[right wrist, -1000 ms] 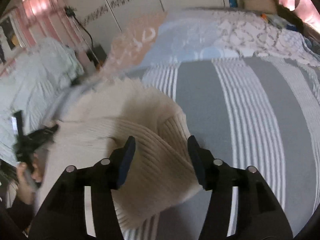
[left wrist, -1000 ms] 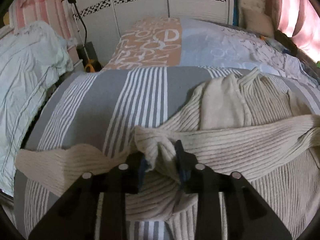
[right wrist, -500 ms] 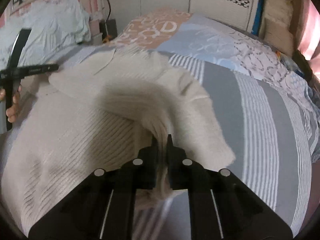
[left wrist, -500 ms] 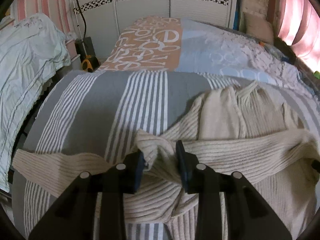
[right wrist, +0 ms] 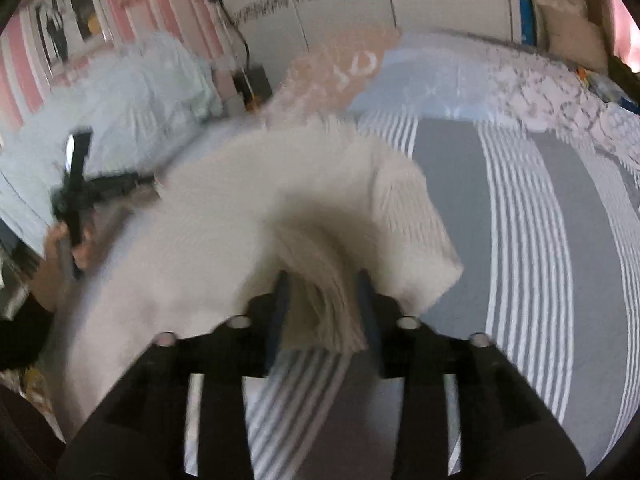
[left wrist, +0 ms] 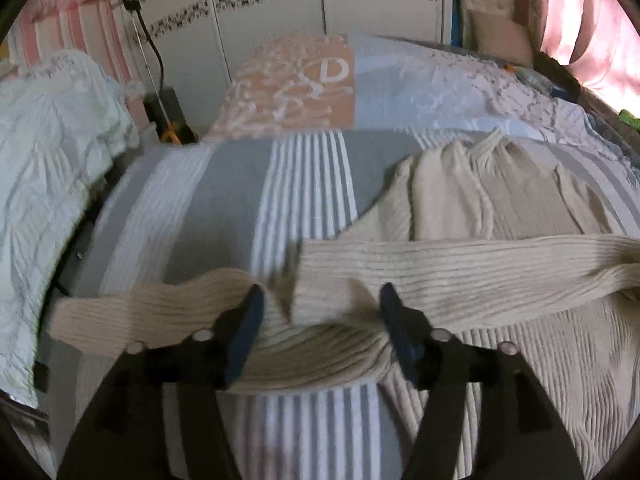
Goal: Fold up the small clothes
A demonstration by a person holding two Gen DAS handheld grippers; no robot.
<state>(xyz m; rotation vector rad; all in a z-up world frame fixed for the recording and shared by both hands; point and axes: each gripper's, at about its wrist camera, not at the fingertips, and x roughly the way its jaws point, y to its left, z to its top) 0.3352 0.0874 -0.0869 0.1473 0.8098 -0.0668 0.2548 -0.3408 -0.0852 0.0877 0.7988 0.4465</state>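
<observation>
Between the spread fingers of your left gripper point(left wrist: 322, 312) lies a bunched part of the cream ribbed sweater point(left wrist: 500, 208); the jaws stand wide apart and neither blue pad point(left wrist: 250, 320) presses the knit. One sleeve point(left wrist: 460, 268) runs across the sweater's body from the right of that tool to its cuff just ahead of the gap, and the other sleeve point(left wrist: 140, 312) trails off to the tool's left over the grey and white striped bedcover point(left wrist: 224, 200). Ahead and to the right of the left gripper, the sweater's body lies flat with its collar at the far end.

Your right gripper point(right wrist: 322, 300) has a thick fold of the same sweater point(right wrist: 224, 216) between its fingers; the jaws stand part-way apart with the knit filling the gap, and the picture is too blurred to tell whether they truly pinch it. Striped bedcover point(right wrist: 520, 240) stretches away to the right of this tool. Off to its left, your other hand point(right wrist: 74, 244) grips the black handle of the left gripper point(right wrist: 92, 188) at the sweater's far edge.

Beyond both tools lie a patterned orange and blue blanket point(left wrist: 320, 80) and a white cupboard point(left wrist: 280, 20).
</observation>
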